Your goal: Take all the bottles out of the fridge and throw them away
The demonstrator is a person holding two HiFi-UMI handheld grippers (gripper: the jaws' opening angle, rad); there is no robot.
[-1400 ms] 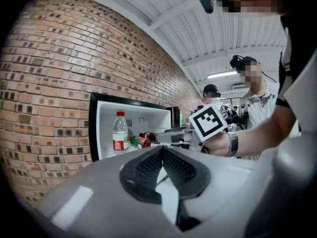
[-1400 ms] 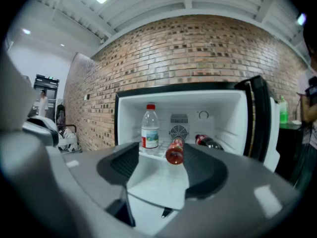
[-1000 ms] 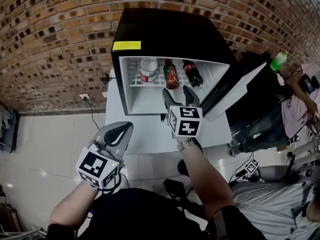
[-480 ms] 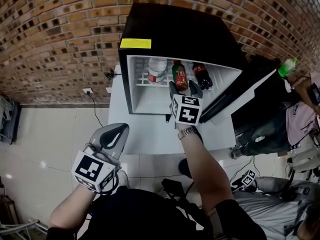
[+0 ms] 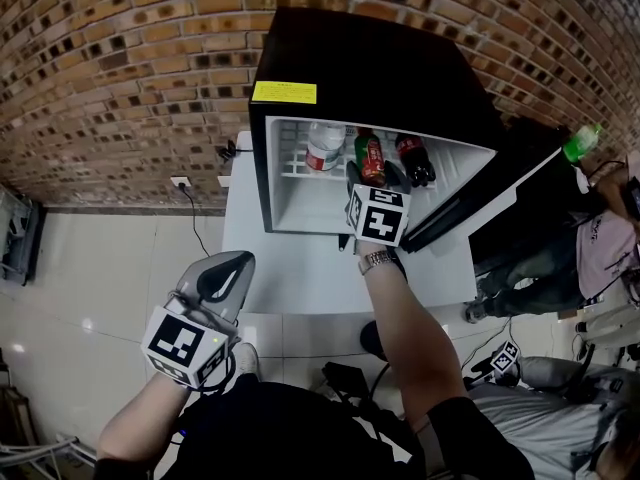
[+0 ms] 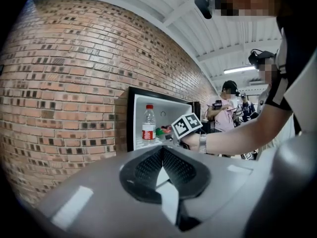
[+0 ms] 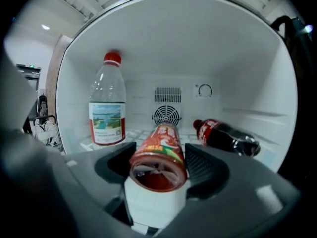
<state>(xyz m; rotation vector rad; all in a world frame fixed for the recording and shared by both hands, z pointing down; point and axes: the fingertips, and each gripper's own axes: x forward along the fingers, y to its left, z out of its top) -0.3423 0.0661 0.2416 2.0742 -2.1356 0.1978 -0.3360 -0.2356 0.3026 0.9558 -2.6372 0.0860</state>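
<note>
The small black fridge (image 5: pixel 262 168) stands open with three bottles on its shelf. A clear water bottle (image 7: pixel 107 113) with a red cap stands upright at the left. A red-labelled bottle (image 7: pixel 161 152) lies with its base toward me, and my right gripper (image 7: pixel 159 155) is open with one jaw on each side of it, close to its sides. A dark cola bottle (image 7: pixel 225 138) lies at the right. In the head view the right gripper (image 5: pixel 372 173) reaches into the fridge mouth. My left gripper (image 5: pixel 225 268) hangs back, shut and holding nothing.
The fridge door (image 5: pixel 490 188) is swung open to the right. The fridge sits on a white stand (image 5: pixel 300 278) against a brick wall (image 5: pixel 120 68). A person (image 5: pixel 600 233) stands at the right near a green bottle (image 5: pixel 582 143). A wall socket (image 5: pixel 180 181) with a cable is at the left.
My right gripper has moved forward into the fridge, so its jaws now flank the red-labelled bottle. The left gripper has stayed low and shut.
</note>
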